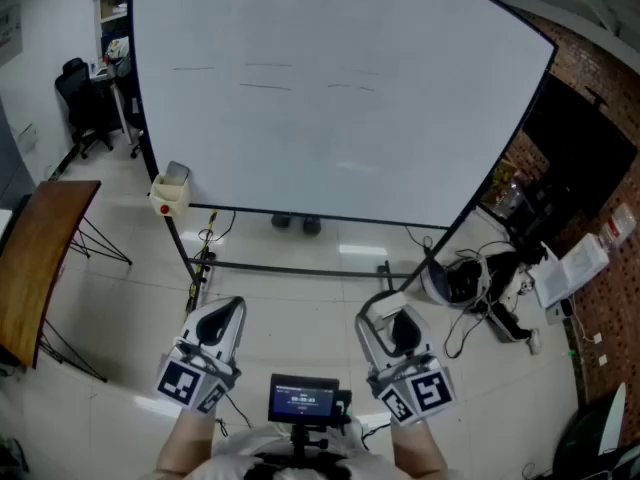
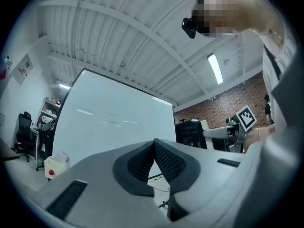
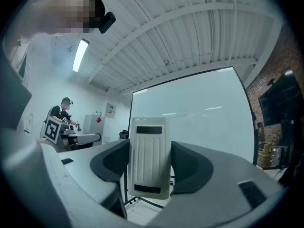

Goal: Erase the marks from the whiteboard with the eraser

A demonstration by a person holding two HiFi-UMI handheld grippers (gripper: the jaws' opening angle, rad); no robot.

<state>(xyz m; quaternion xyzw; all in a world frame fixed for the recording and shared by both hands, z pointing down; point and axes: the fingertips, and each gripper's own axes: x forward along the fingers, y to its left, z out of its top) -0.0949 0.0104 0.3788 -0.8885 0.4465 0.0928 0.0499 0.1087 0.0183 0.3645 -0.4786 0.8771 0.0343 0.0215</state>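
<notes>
A large whiteboard (image 1: 330,98) on a black wheeled frame stands ahead of me, with a few thin dark strokes (image 1: 268,86) near its top. Those marks (image 2: 110,120) show faintly on the whiteboard (image 2: 114,127) in the left gripper view too. My right gripper (image 1: 390,318) is shut on a white ribbed eraser (image 3: 149,156), held upright between its pads, well short of the whiteboard (image 3: 209,127). My left gripper (image 1: 222,318) is shut with its pads (image 2: 166,163) meeting and nothing between them. Both grippers are low, near my body.
A small cream box (image 1: 170,190) hangs at the board's lower left corner. A wooden table (image 1: 35,258) stands at the left, an office chair (image 1: 80,98) behind it. Cables and equipment (image 1: 500,288) lie on the floor at the right. A person (image 3: 61,110) stands far off.
</notes>
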